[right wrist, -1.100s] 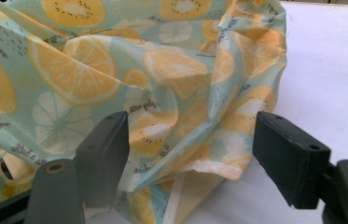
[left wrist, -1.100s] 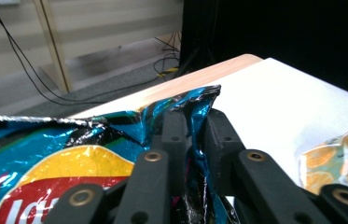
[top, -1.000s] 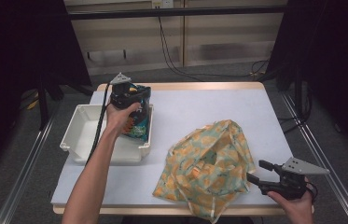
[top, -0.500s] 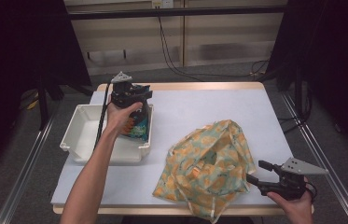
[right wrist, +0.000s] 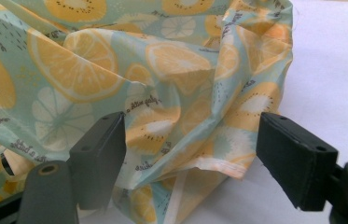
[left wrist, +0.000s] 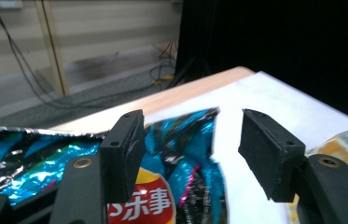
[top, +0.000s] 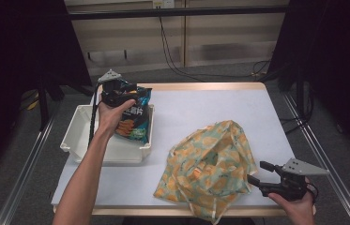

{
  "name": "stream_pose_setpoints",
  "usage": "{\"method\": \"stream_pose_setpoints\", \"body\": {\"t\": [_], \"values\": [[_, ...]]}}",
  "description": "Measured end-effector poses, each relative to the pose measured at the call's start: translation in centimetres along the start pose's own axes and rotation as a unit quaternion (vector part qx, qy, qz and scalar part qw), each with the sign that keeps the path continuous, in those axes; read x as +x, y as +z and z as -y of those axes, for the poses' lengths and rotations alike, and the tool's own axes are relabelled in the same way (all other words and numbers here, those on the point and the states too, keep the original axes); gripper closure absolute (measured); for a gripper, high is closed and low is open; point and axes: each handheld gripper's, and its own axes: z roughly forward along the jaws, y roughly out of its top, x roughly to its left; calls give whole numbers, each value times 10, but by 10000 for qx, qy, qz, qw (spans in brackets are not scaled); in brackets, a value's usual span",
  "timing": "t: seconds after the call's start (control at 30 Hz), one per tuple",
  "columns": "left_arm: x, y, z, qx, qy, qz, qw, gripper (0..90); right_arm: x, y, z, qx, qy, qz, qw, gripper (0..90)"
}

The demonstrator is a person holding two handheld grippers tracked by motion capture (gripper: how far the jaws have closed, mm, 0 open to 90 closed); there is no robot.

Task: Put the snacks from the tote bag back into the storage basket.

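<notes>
The white table [top: 201,112] carries your fruit-print cloth bag [top: 210,161], crumpled toward five o'clock, and a white bin [top: 83,150] at nine o'clock. Your left gripper [top: 133,93] lifts the blue chip bag [top: 135,119] above the bin, though its jaws look spread in its own view, so I cannot tell the grip. Your right gripper [top: 257,174] rests released at the cloth bag's five-o'clock edge.

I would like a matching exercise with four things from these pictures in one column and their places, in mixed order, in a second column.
1. blue crisp packet
2. white plastic tray
3. lemon-print fabric bag
4. right gripper

a. table's left part
b. bag's near right edge
c. above the tray
d. table's near middle

Pairs: 1-c, 2-a, 3-d, 4-b
</notes>
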Motion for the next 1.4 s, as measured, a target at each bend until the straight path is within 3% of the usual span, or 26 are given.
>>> {"method": "stream_pose_setpoints", "body": {"t": [0.13, 0.3, 0.43, 0.63, 0.9, 1.0, 1.2, 1.4], "values": [[-4, -15, 2, 86, 157, 116, 9998, 476, -1, -1, 0, -27, 9, 17, 10000, 241], [-3, -34, 15, 177, 181, 202, 9995, 668, 0, -1, 1, 10, 9, 22, 10000, 241], [-6, -48, 29, 197, 293, 281, 9990, 768, 0, 0, 0, 18, 7, 32, 10000, 240], [-5, -60, 58, 486, 285, 332, 9979, 900, 0, 2, 0, 40, -21, 36, 10000, 241], [-4, -55, 104, 907, 223, 366, 9950, 900, 0, 4, 1, 102, -15, 12, 9999, 239], [-6, -47, 116, 1134, 259, 454, 9922, 900, 0, 6, 2, 128, -25, -7, 9999, 239], [-9, -42, 123, 1375, 405, 621, 9877, 900, -1, 5, 3, 120, -19, 8, 9999, 238], [-7, -28, 129, 1861, 462, 446, 9804, 900, -2, 5, 3, 131, -1, -7, 9999, 238]]}}
